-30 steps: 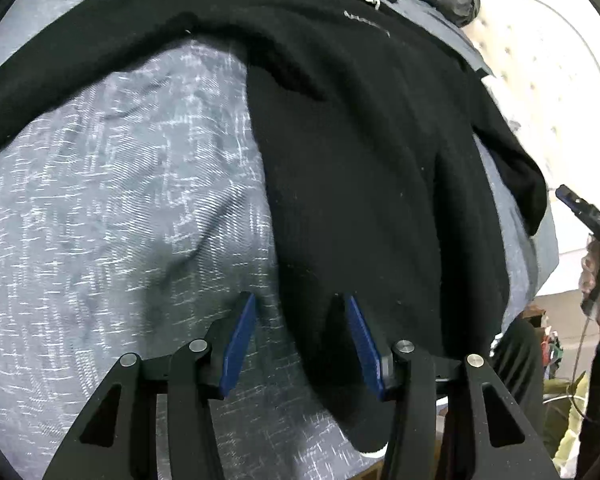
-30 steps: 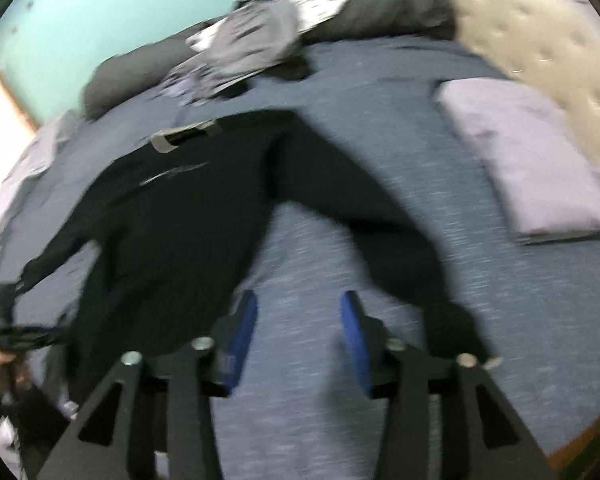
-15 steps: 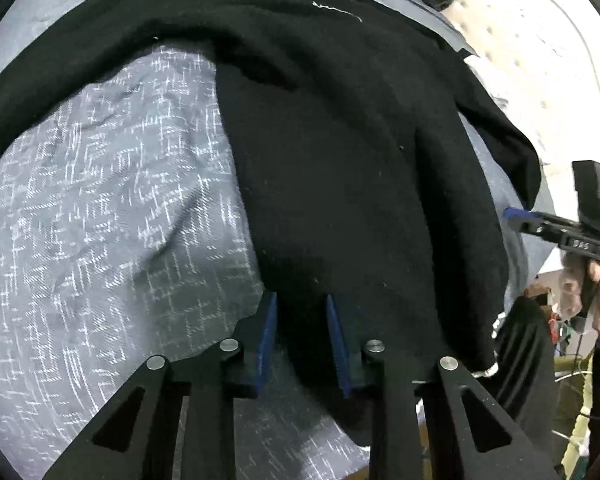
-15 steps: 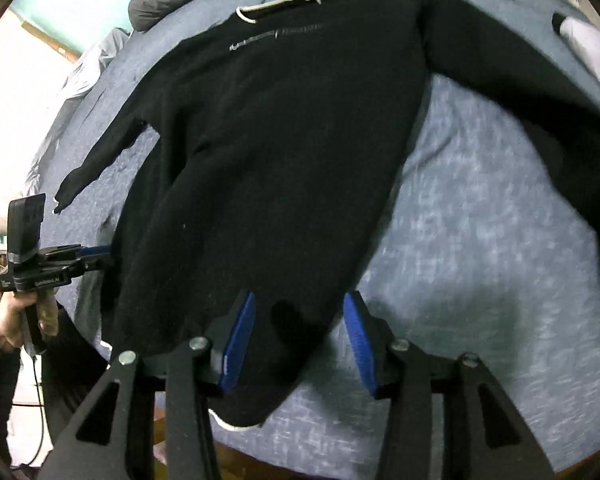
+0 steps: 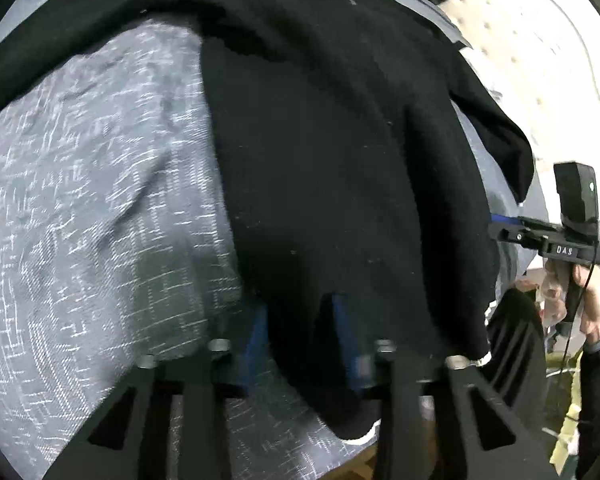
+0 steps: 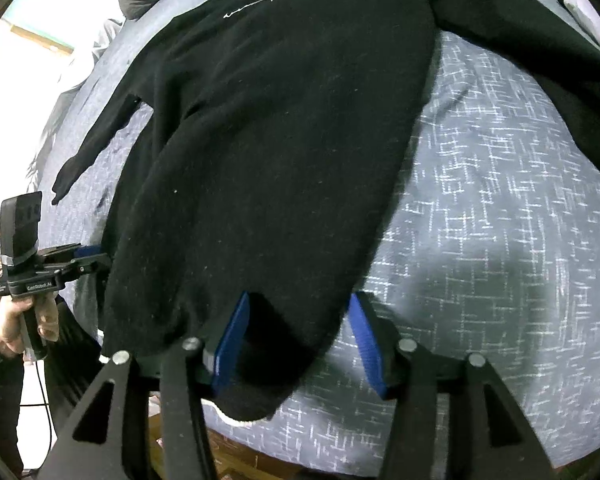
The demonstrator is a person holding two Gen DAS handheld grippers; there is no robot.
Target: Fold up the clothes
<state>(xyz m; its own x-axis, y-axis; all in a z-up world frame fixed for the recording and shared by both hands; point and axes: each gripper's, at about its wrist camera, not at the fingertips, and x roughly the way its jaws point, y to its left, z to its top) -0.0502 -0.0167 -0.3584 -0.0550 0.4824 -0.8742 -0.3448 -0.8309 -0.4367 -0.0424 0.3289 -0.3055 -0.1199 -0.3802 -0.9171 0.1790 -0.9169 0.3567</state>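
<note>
Left tongs point(image 5: 302, 330) have just closed, pinching the black sweater point(image 5: 340, 160) hem; right tongs point(image 6: 300, 340) spread, widening, astride it.

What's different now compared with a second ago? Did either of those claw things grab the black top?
The left gripper has been closing on the near corner of the black sweater, and its blue pads now pinch the fabric. The right gripper swung down from above the bed to the other hem corner; its jaws straddle the cloth, not yet clamped. The sweater itself lies spread as before.

Left tool point(image 5: 300, 332) pads blurred, half buried in black sweater point(image 5: 340, 160) hem
</note>
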